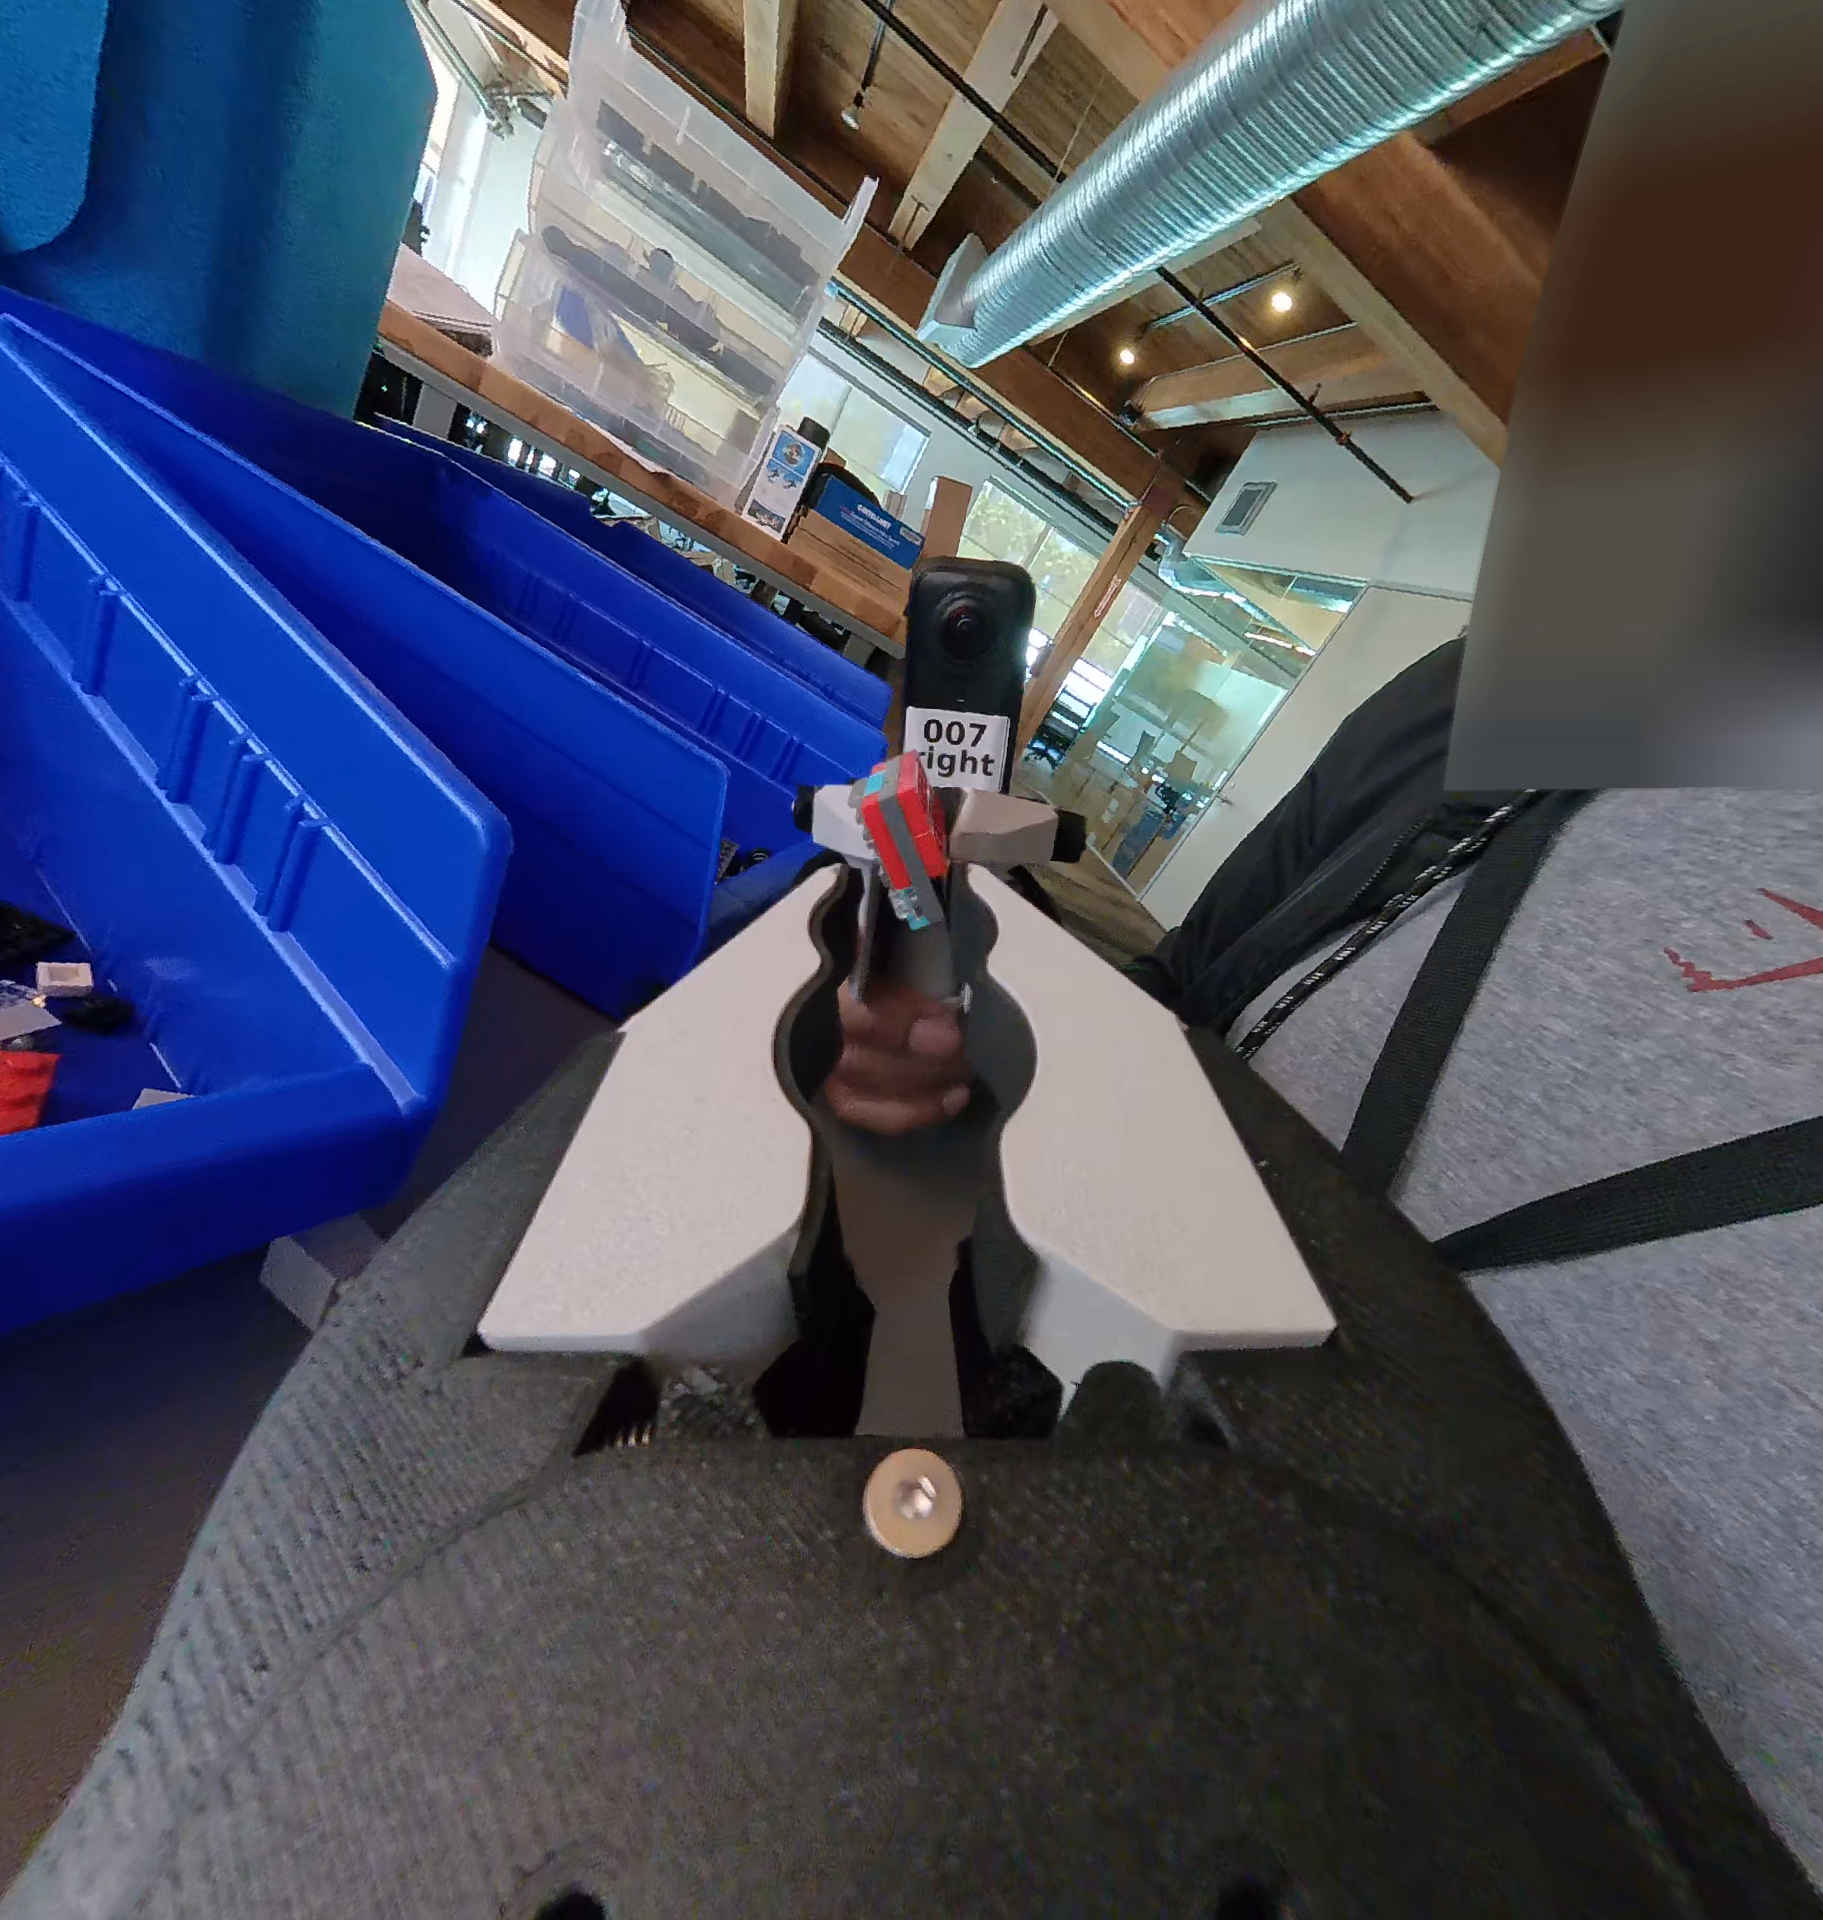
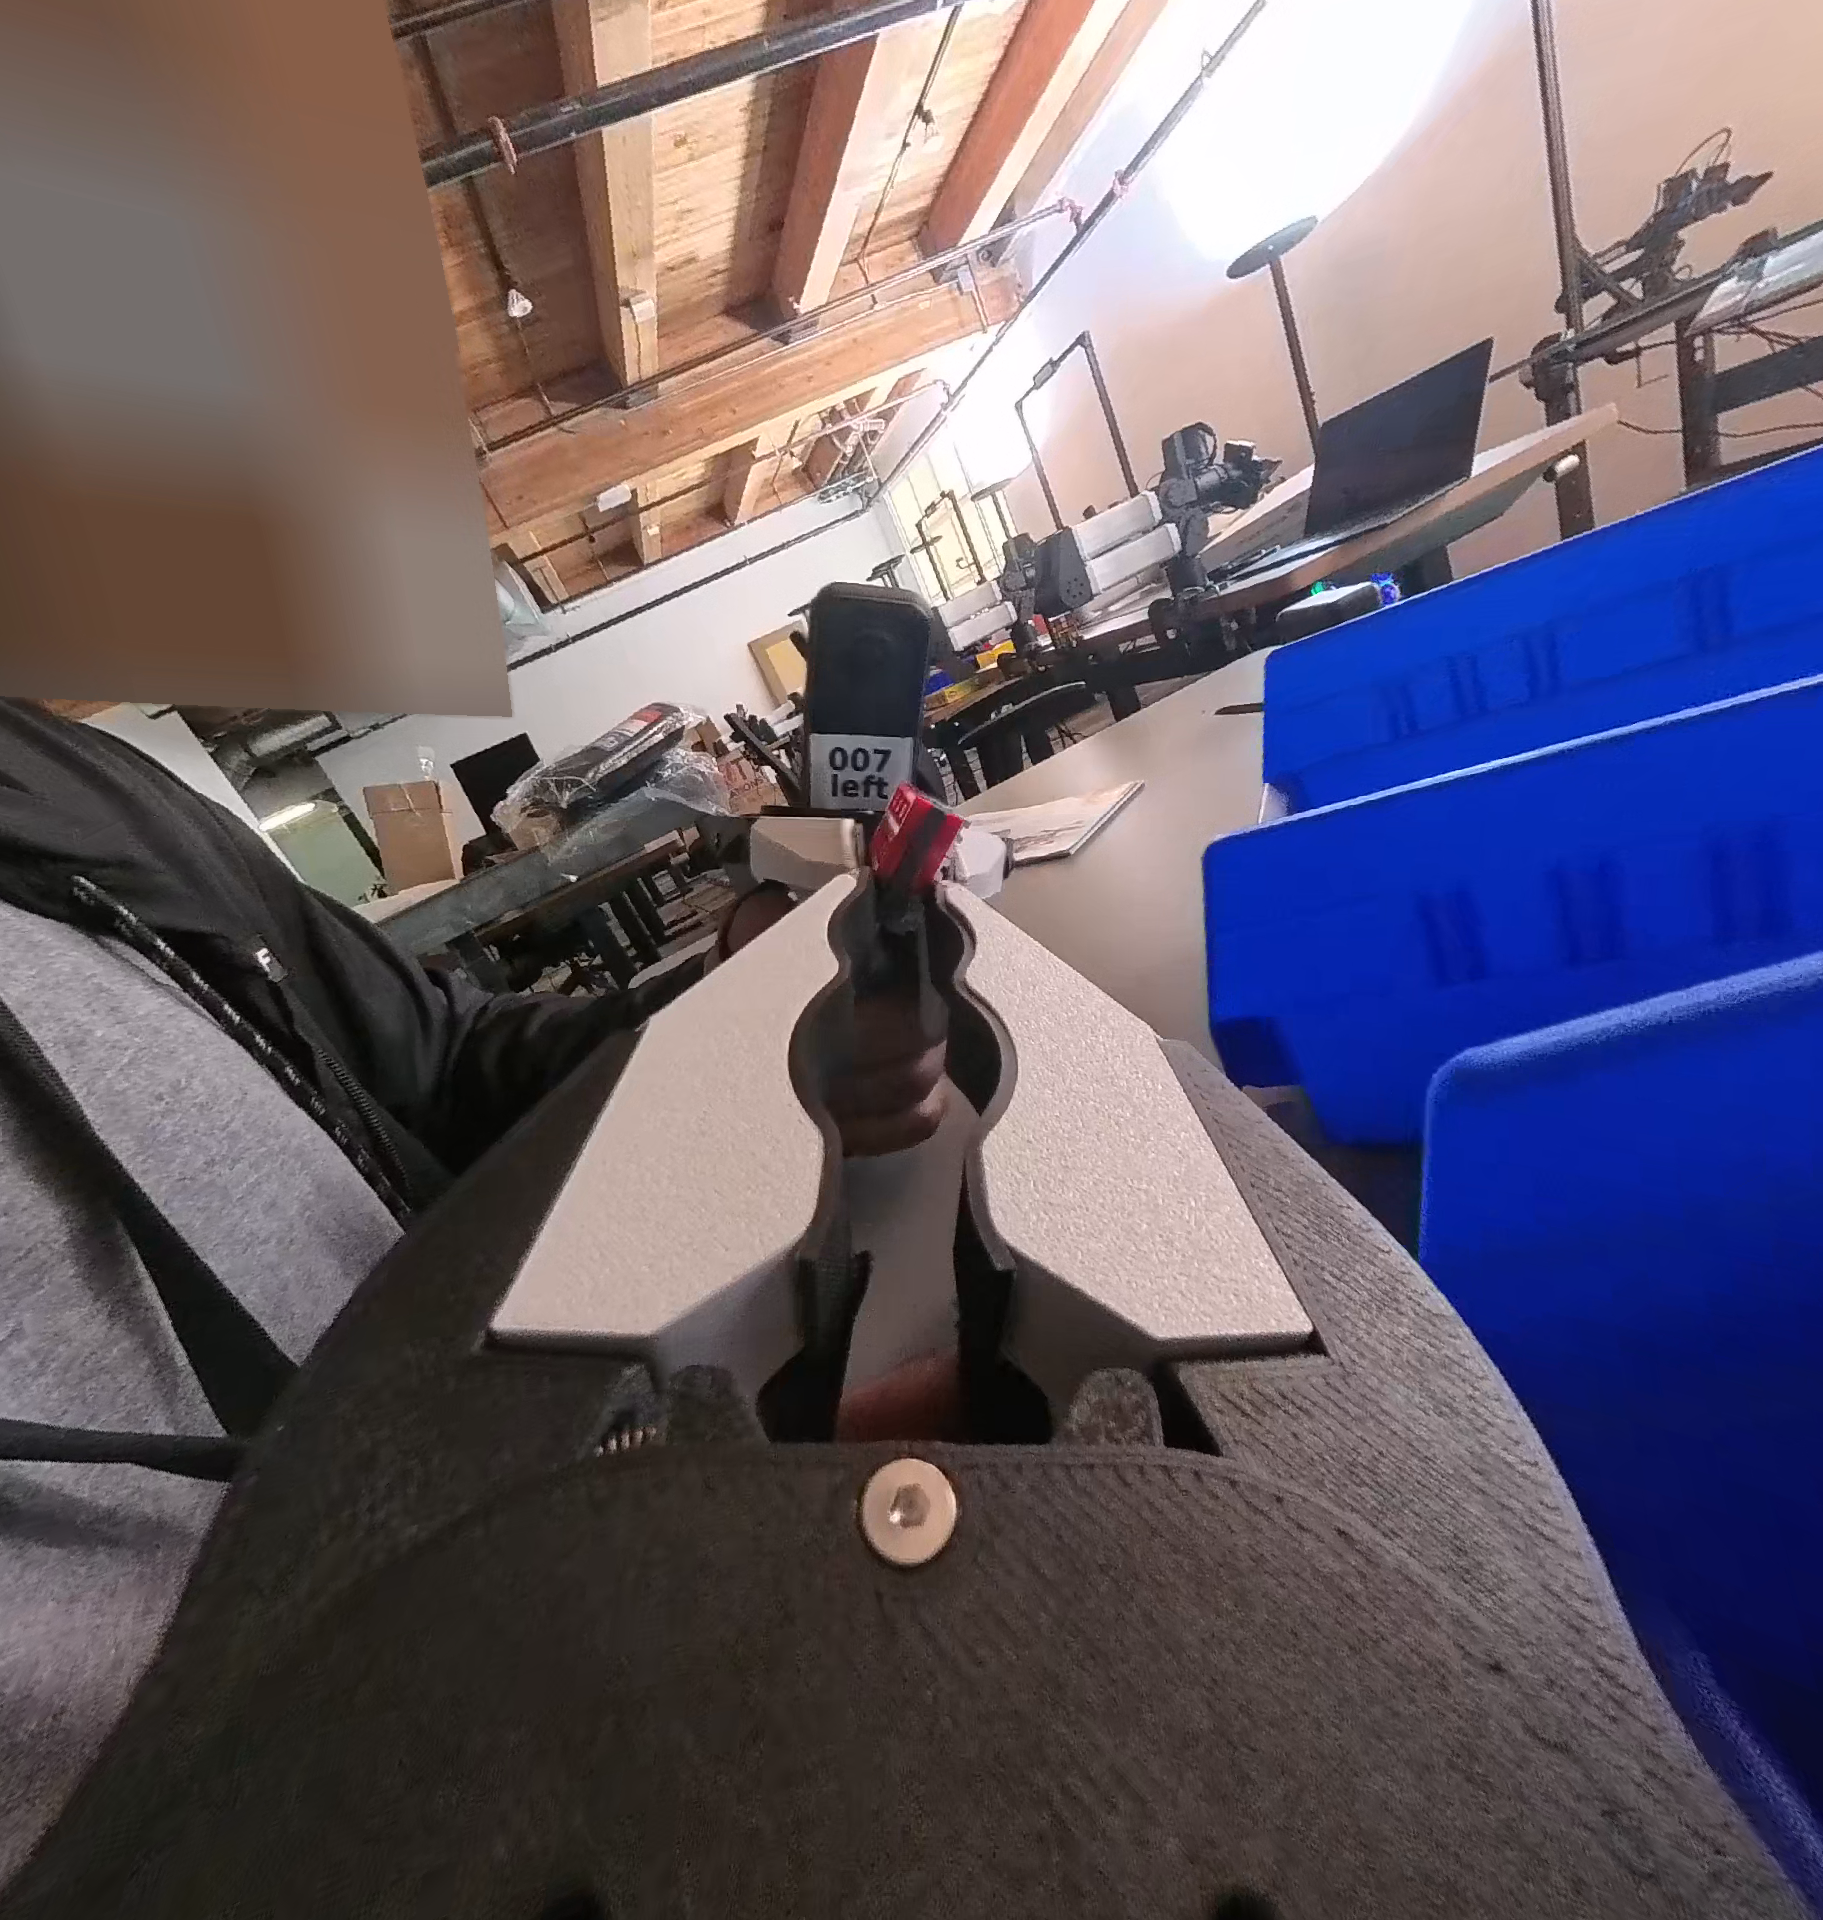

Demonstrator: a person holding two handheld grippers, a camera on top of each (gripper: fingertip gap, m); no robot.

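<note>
Two grippers faced each other tip to tip with one small block stack between them. The left gripper (image 1: 902, 904) had its fingers drawn close, pinching the stack of red, grey and teal blocks (image 1: 899, 844); the right gripper (image 2: 902, 894) nipped the same stack from the other side. Three blue bins (image 1: 263, 935) stood close on one side, the nearest holding loose blocks (image 1: 3, 1081). A person's grey shirt (image 1: 1665, 1299) hemmed in the other side, leaving a narrow lane between.
</note>
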